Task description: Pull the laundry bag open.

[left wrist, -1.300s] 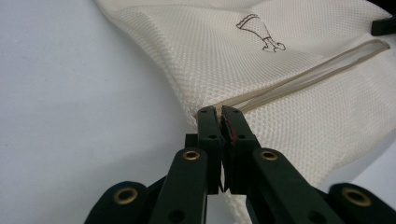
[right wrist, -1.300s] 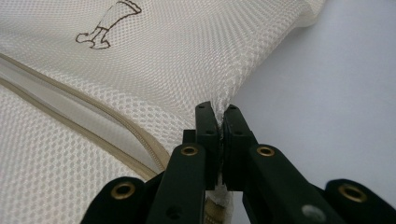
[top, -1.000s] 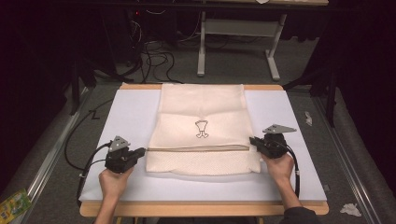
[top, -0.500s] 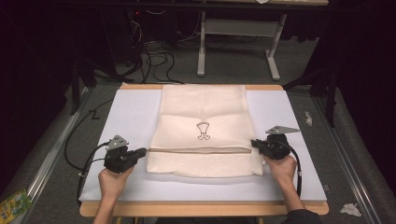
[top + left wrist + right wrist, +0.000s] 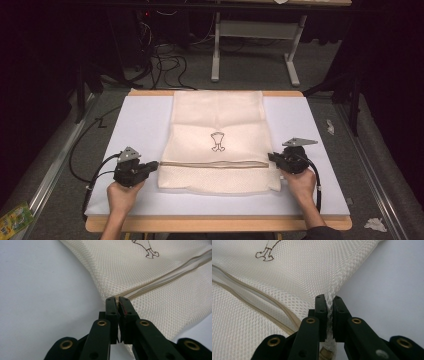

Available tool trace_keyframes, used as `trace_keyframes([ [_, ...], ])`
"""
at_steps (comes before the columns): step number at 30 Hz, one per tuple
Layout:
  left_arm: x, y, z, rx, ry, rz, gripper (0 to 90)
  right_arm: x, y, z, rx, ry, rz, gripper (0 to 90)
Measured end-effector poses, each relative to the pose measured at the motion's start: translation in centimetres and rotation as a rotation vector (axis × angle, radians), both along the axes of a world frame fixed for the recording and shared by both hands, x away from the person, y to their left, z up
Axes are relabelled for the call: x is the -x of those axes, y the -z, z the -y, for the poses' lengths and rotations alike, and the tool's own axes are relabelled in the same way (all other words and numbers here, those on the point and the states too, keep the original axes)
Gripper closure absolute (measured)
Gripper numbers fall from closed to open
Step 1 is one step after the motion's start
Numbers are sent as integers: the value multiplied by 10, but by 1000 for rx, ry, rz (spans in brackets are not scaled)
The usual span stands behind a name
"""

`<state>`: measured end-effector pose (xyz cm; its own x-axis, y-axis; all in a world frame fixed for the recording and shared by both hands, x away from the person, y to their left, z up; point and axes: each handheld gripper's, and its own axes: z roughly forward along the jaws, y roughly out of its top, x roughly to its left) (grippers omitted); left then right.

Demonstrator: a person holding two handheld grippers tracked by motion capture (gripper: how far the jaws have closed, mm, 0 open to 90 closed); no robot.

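A cream mesh bag [image 5: 218, 140] was laid flat in the middle of a white board [image 5: 310, 120]; a small brown drawing [image 5: 217, 141] was printed on it, and a tan zipper [image 5: 215, 164] was run across it from side to side. In the high view the bag was seen between the two tools, with one tool at each end of the zipper line.

At the bag's left edge the left gripper [image 5: 150, 167] was placed; in the left gripper view its black jaws were seen pressed together on the mesh right where the zipper [image 5: 165, 272] ended, so the bag [image 5: 155, 277] was pinched there by the left gripper [image 5: 117, 305]. At the bag's right edge the right gripper [image 5: 273, 159] was placed; in the right gripper view the jaws were seen closed on a fold of the bag's [image 5: 294, 275] side seam, just beside the zipper [image 5: 262, 307], with mesh squeezed between them at the right gripper [image 5: 329, 304].

What was inside the bag could not be told.

The left gripper was held by the left hand [image 5: 121, 195] and the right gripper by the right hand [image 5: 301, 184]; both forearms were brought in from the near edge of the wooden table [image 5: 220, 224], and both tools were pointed inward at the bag. A black cable [image 5: 82, 155] was trailed off the left side.
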<state>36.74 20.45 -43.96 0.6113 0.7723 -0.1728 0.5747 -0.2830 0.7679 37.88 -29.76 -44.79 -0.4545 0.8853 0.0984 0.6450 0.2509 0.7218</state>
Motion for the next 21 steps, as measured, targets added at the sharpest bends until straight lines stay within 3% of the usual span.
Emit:
trace_keyframes([
  [11, 0, 5, 5, -44, -2, -17, 866, 0, 6, -2, 13, 0, -12, 839],
  [16, 1, 7, 6, -49, -9, -14, 861, 0, 8, -5, 50, 0, -22, 803],
  [21, 0, 14, 7, -59, -6, -28, 851, 0, 9, -5, 47, 4, -32, 758],
])
